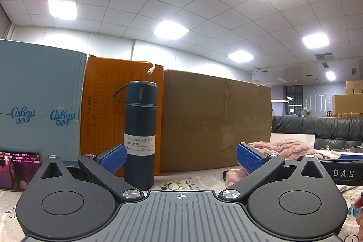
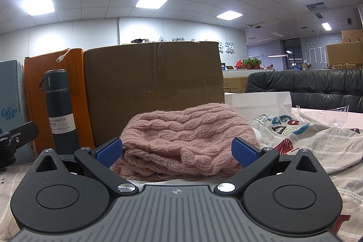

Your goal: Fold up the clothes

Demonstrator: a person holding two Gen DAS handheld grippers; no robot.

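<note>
The left gripper (image 1: 180,157) sits low over the patterned cloth (image 1: 179,183) on the table, its blue-padded fingers (image 1: 113,157) spread wide with nothing between them. Just ahead of its left finger a dark blue vacuum bottle (image 1: 140,133) stands upright, partly hidden by that pad at its lower edge; whether they touch cannot be told. Behind the bottle an orange box (image 1: 102,110) stands between a pale blue carton (image 1: 38,101) farther left and a large brown cardboard box (image 1: 215,119) straight ahead. A phone (image 1: 18,170) with a lit screen leans at the far left. Off to the right, past the right finger, a pink knitted sweater (image 1: 283,149) lies bunched on the table.

The right gripper (image 2: 177,150) is also wide open and holds nothing. The pink knitted sweater (image 2: 188,140) lies in a loose heap directly in front of it, its lower folds reaching into the gap between the fingers (image 2: 244,151); contact with the pads is not clear. Right of the sweater lies a white printed garment (image 2: 306,137), spread flat, with a white foam box (image 2: 256,103) behind it and a black sofa (image 2: 317,87) beyond. The brown cardboard box (image 2: 154,85) rises behind the sweater, and the vacuum bottle (image 2: 60,110) stands to the left against the orange box (image 2: 36,87).
</note>
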